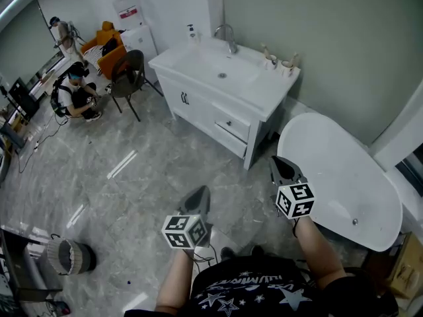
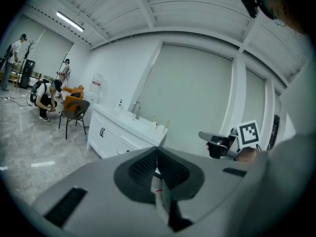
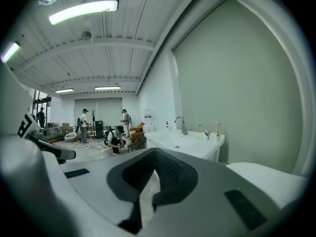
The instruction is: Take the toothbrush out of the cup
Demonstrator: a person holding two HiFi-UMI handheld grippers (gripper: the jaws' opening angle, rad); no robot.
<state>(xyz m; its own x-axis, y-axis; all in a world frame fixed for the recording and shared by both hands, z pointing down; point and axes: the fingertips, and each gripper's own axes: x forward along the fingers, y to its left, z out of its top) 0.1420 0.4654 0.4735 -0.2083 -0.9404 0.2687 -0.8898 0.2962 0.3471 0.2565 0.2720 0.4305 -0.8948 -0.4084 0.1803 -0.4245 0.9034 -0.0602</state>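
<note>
Two cups stand at the right end of the white vanity top, each with a toothbrush sticking up out of it. In the right gripper view the same cups show small, far ahead by the tap. My left gripper is shut and holds nothing. My right gripper is shut and holds nothing too. Both are held out over the floor, well short of the vanity, the right one nearer to it.
A white bathtub lies at the right, close to my right gripper. A dark chair, an orange seat and a crouching person are at the back left. A round bin stands on the grey floor at the lower left.
</note>
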